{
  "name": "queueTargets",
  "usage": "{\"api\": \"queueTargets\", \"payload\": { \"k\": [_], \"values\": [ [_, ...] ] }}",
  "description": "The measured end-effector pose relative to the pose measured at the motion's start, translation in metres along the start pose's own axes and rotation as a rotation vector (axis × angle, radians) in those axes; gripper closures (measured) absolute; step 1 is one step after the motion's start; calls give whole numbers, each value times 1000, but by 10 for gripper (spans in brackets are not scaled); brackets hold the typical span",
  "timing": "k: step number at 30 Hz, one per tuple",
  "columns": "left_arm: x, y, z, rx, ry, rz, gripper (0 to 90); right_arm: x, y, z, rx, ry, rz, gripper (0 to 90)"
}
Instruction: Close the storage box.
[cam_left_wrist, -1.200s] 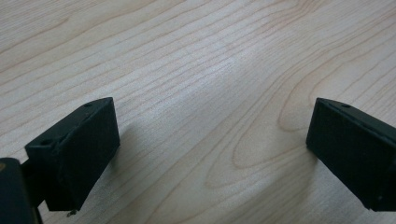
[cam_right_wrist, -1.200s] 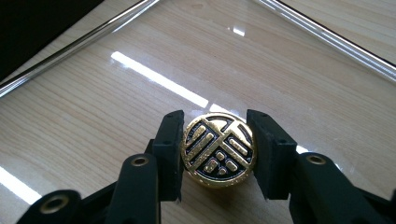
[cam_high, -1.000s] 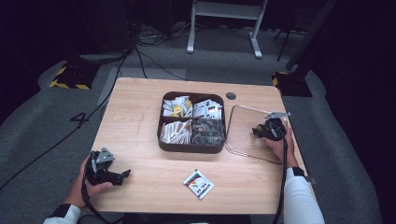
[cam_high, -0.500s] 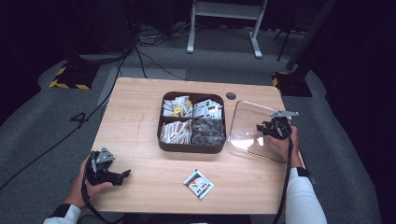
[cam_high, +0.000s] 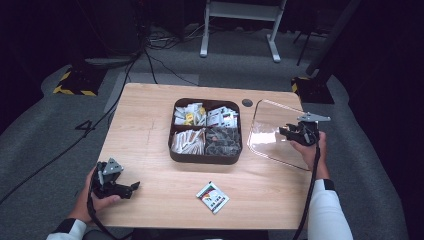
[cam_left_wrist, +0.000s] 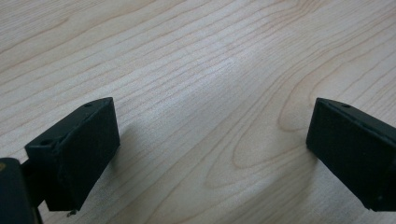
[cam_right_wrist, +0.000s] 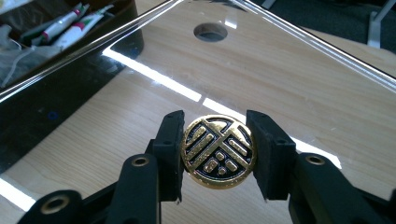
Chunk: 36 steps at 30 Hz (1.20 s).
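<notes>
Tray: dark square box (cam_high: 205, 156) at mid-table, split into four compartments.
Far-left compartment: white and yellow packets (cam_high: 189, 114).
Far-right compartment: white printed sachets (cam_high: 221, 116).
Near-left compartment: pale wrapped pieces (cam_high: 187, 140).
Near-right compartment: dark grey packets (cam_high: 222, 140).
Loose item: one printed sachet (cam_high: 212, 197) flat on the table (cam_high: 145, 115), near edge, well apart from the tray.
Lid: clear square lid (cam_high: 272, 131), held off the table just right of the tray, tilted; far-left corner highest, near edge lowest. No clear long axis; its flat face is turned up and toward the tray.
Knob: round gold and black knob (cam_right_wrist: 218, 151) at the lid's middle, face toward the right gripper view's camera.
Right gripper: right gripper (cam_right_wrist: 218, 154) pinches the knob from both sides, pads pressed on its rim; in the high view it sits over the lid's right part (cam_high: 294, 132).
Left gripper: left gripper (cam_left_wrist: 210, 149) jaws spread wide, nothing between them, low over bare wood at the table's near-left corner (cam_high: 131, 188).
Table hole: round hole (cam_high: 247, 102) beyond the tray, seen through the lid in the right gripper view.
</notes>
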<state>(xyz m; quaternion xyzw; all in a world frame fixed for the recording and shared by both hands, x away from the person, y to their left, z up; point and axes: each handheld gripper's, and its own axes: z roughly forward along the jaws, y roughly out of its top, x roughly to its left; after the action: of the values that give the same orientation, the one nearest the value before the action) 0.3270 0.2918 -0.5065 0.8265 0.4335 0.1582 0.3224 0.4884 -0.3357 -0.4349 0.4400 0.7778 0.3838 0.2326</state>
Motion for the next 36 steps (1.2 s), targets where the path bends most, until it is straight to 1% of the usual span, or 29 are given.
{"api": "queueTargets", "payload": {
  "k": [4, 10, 17, 21, 22, 25, 27, 29, 30, 36],
  "values": [
    [0, 0, 0, 0, 0, 0, 29, 5, 7, -7, -13, -6, -20, 594],
    [0, 0, 0, 0, 0, 0, 29, 15, 14, -7, -11, 11, -37, 594],
    [0, 0, 0, 0, 1, -1, 29, 24, 22, -11, -31, 30, -47, 594],
    [0, 0, 0, 0, 0, 0, 29, 35, 26, -7, -22, 43, -60, 594],
    [0, 0, 0, 0, 0, 0, 29, 35, 26, -7, -22, 43, -60, 594],
    [0, 0, 0, 0, 0, 0, 29, 42, 30, -4, -18, 56, -64, 594],
    [0, 0, 0, 0, 0, -4, 29, 48, 34, -2, -17, 63, -72, 594],
    [0, 0, 0, 0, 0, -4, 29, 57, 38, 2, -11, 75, -84, 594],
    [0, 0, 0, 0, 0, -5, 29, 57, 38, 2, -11, 75, -84, 594],
    [0, 0, 0, 0, 1, -3, 29, 78, 47, 13, -2, 121, -109, 594]
  ]
}}
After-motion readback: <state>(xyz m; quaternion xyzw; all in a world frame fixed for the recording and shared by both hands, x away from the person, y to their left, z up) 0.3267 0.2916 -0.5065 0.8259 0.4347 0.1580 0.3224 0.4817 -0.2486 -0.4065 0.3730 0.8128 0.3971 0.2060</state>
